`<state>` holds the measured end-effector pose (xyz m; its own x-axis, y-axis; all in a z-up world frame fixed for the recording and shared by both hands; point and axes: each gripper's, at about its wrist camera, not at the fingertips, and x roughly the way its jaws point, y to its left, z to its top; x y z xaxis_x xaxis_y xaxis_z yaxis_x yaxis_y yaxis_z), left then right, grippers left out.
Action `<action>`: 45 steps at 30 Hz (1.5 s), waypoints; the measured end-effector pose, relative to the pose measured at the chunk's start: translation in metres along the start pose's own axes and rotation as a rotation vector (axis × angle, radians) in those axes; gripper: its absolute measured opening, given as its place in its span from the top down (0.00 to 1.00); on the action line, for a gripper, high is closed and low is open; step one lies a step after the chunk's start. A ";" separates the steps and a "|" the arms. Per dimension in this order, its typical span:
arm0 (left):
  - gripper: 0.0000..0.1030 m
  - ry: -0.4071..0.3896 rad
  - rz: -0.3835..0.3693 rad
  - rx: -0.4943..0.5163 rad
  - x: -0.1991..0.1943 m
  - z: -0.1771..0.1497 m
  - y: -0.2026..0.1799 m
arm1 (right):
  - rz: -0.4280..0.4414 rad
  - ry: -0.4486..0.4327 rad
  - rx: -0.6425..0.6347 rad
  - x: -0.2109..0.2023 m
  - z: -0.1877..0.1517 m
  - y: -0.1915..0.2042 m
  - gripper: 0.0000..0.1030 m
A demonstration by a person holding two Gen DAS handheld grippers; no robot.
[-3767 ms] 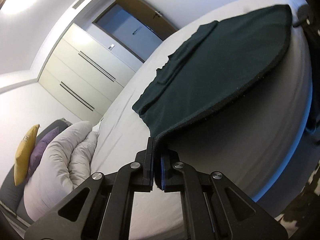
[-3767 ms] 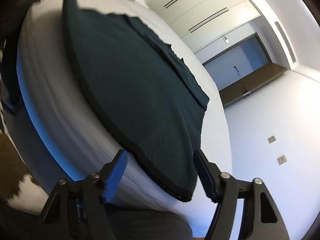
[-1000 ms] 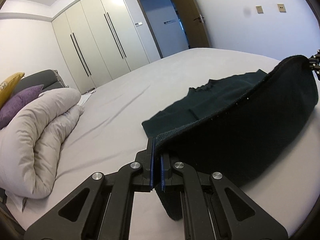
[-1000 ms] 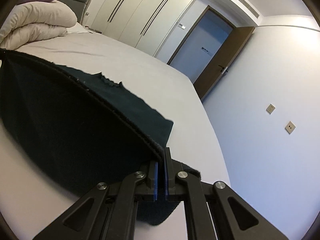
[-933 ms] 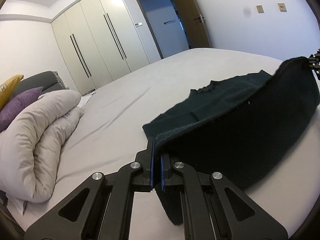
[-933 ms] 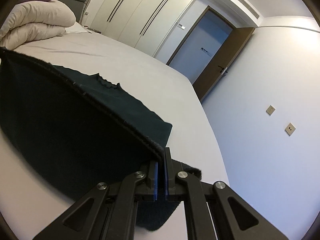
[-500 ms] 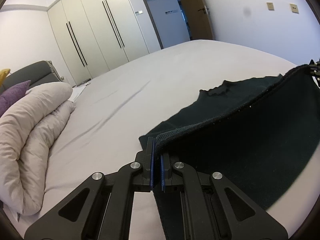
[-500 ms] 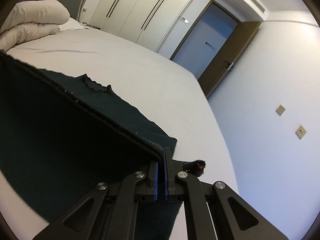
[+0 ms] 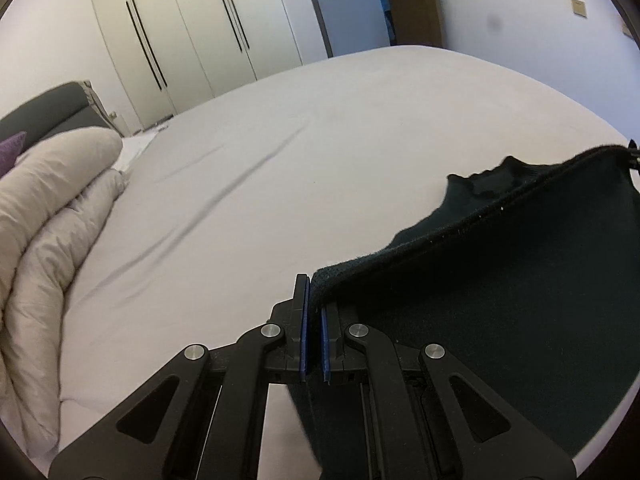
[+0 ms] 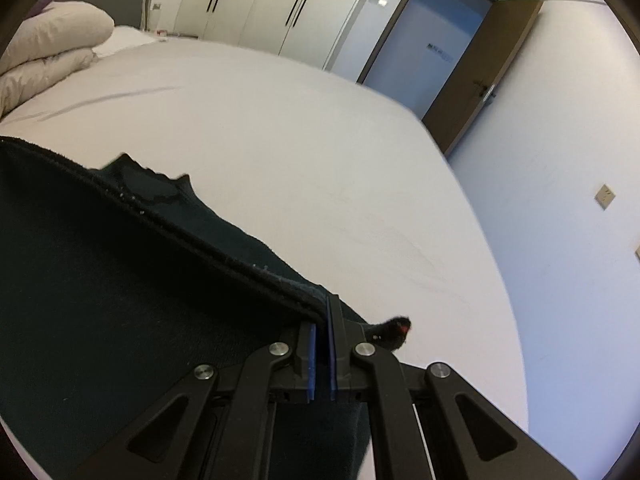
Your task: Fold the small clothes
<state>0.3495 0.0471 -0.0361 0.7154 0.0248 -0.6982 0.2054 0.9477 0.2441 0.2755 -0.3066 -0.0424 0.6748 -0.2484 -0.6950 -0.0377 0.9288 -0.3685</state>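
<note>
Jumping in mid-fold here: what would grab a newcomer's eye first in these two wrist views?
The dark green garment, stretched taut between the left gripper and right gripper, each shut on a corner of its hem, fills the lower half of both views. Its far part lies on the pale bed sheet. A rolled beige duvet sits at the left.

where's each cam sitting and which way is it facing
Left wrist: on the left gripper, looking down across the bed; its jaws pinch the dark garment, duvet at left.
Right wrist: on the right gripper, facing the door; its jaws pinch the same garment's hem.
Both share garment, bed, wardrobes.
</note>
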 end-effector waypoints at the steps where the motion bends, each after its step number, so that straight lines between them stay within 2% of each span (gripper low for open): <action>1: 0.96 0.007 0.000 -0.005 0.010 0.003 -0.002 | 0.000 0.005 0.006 0.006 0.002 -0.001 0.96; 3: 0.92 0.035 0.009 -0.001 0.031 0.006 -0.008 | 0.014 0.046 0.043 0.026 0.004 -0.004 0.95; 4: 0.92 0.059 0.009 0.005 0.043 0.006 -0.011 | 0.023 0.070 0.058 0.034 0.004 -0.005 0.92; 5: 0.91 0.104 -0.001 0.008 0.060 0.005 -0.016 | 0.023 0.094 0.081 0.046 0.002 -0.006 0.77; 6: 0.90 0.135 -0.013 -0.002 0.073 0.004 -0.016 | 0.019 0.102 0.088 0.052 0.001 -0.006 0.67; 7: 0.87 0.144 -0.024 -0.017 0.080 0.003 -0.014 | 0.008 0.103 0.100 0.058 0.001 -0.007 0.53; 8: 0.84 0.146 -0.028 -0.035 0.085 0.003 -0.012 | 0.015 0.084 0.129 0.059 0.000 -0.012 0.46; 9: 0.71 0.138 -0.020 -0.047 0.086 0.004 -0.010 | 0.022 0.079 0.150 0.060 0.001 -0.015 0.42; 10: 0.38 0.125 0.008 -0.065 0.087 0.006 -0.004 | 0.028 0.077 0.182 0.061 0.001 -0.020 0.29; 11: 0.21 0.114 0.037 -0.080 0.087 0.007 0.001 | 0.023 0.076 0.220 0.061 0.000 -0.029 0.15; 12: 0.09 0.098 0.067 -0.099 0.086 0.009 0.007 | 0.010 0.072 0.255 0.060 -0.002 -0.036 0.13; 13: 0.09 0.083 0.088 -0.124 0.085 0.011 0.016 | -0.006 0.070 0.295 0.060 -0.005 -0.046 0.13; 16: 0.09 0.081 0.090 -0.175 0.082 0.016 0.032 | -0.041 0.094 0.441 0.056 -0.019 -0.080 0.13; 21: 0.09 -0.012 0.108 -0.252 0.049 0.017 0.047 | -0.132 0.087 0.674 0.023 -0.051 -0.133 0.13; 22: 0.09 -0.027 0.100 -0.262 0.041 0.015 0.048 | -0.126 0.077 0.716 0.014 -0.058 -0.140 0.13; 24: 0.09 -0.056 0.069 -0.269 0.025 0.012 0.039 | -0.027 0.039 0.775 -0.003 -0.068 -0.143 0.15; 26: 0.09 -0.067 0.022 -0.251 0.004 0.002 0.024 | 0.108 -0.007 0.743 -0.020 -0.068 -0.127 0.21; 29: 0.09 -0.071 -0.026 -0.202 -0.011 -0.007 -0.010 | 0.271 -0.041 0.596 -0.035 -0.056 -0.081 0.26; 31: 0.09 -0.091 -0.019 -0.184 -0.024 -0.021 -0.032 | 0.356 -0.050 0.502 -0.042 -0.049 -0.042 0.27; 34: 0.09 -0.081 -0.006 -0.172 -0.031 -0.051 -0.058 | 0.428 -0.035 0.439 -0.038 -0.046 -0.006 0.27; 38: 0.09 0.020 -0.007 -0.157 -0.008 -0.087 -0.074 | 0.445 0.048 0.463 -0.018 -0.064 0.016 0.26; 43: 0.08 0.111 -0.140 -0.391 0.019 -0.106 -0.028 | 0.431 0.007 0.527 -0.012 -0.079 -0.007 0.27; 45: 0.08 0.105 -0.150 -0.404 0.020 -0.108 -0.025 | 0.422 0.000 0.571 -0.010 -0.082 -0.026 0.32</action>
<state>0.2868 0.0583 -0.1292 0.6216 -0.1100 -0.7756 0.0093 0.9911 -0.1332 0.2091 -0.3507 -0.0766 0.6880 0.1640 -0.7070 0.0966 0.9448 0.3131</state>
